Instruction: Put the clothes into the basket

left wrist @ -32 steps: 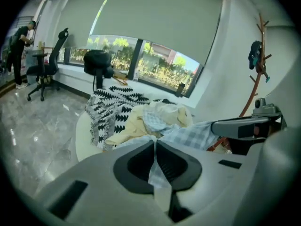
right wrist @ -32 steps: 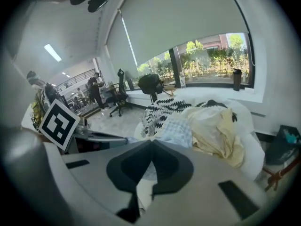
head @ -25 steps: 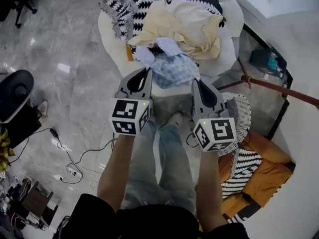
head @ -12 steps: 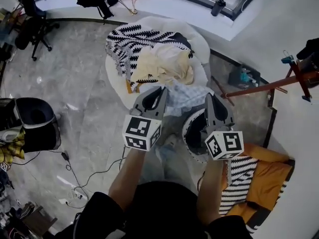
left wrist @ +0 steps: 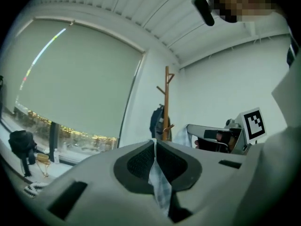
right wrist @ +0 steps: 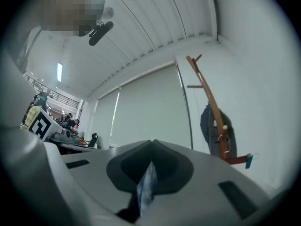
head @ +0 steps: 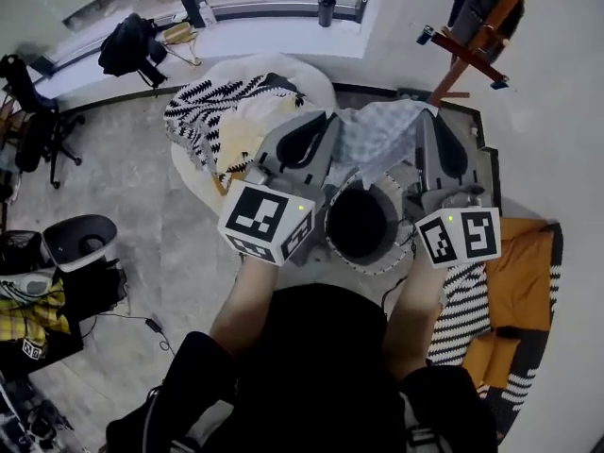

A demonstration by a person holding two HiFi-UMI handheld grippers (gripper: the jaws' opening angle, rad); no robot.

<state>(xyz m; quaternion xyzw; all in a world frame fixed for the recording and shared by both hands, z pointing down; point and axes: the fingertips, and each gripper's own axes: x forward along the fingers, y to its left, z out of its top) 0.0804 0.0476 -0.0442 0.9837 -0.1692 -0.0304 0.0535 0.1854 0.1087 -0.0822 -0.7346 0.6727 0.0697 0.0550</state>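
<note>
A light blue checked garment (head: 377, 135) hangs stretched between my two grippers, high above the floor. My left gripper (head: 328, 121) is shut on its left edge, and the cloth (left wrist: 159, 182) shows pinched between the pads. My right gripper (head: 431, 119) is shut on the right edge, with a strip of the fabric (right wrist: 146, 187) caught in the jaws. The round basket (head: 342, 253), dark inside with a black-and-white patterned rim, stands on the floor directly beneath the garment. More clothes (head: 226, 111), striped and cream, lie heaped on a white round cushion beyond it.
A wooden coat stand (head: 477, 36) with a dark garment is at the upper right. An orange cushion (head: 524, 281) with a striped cloth lies right of the basket. A black bin (head: 80, 243) and cables sit on the floor at left. A black bag (head: 127, 45) rests by the window.
Both grippers have risen from the pile with the checked garment and now hold it spread over the basket. The pile has dropped further away in the head view.
</note>
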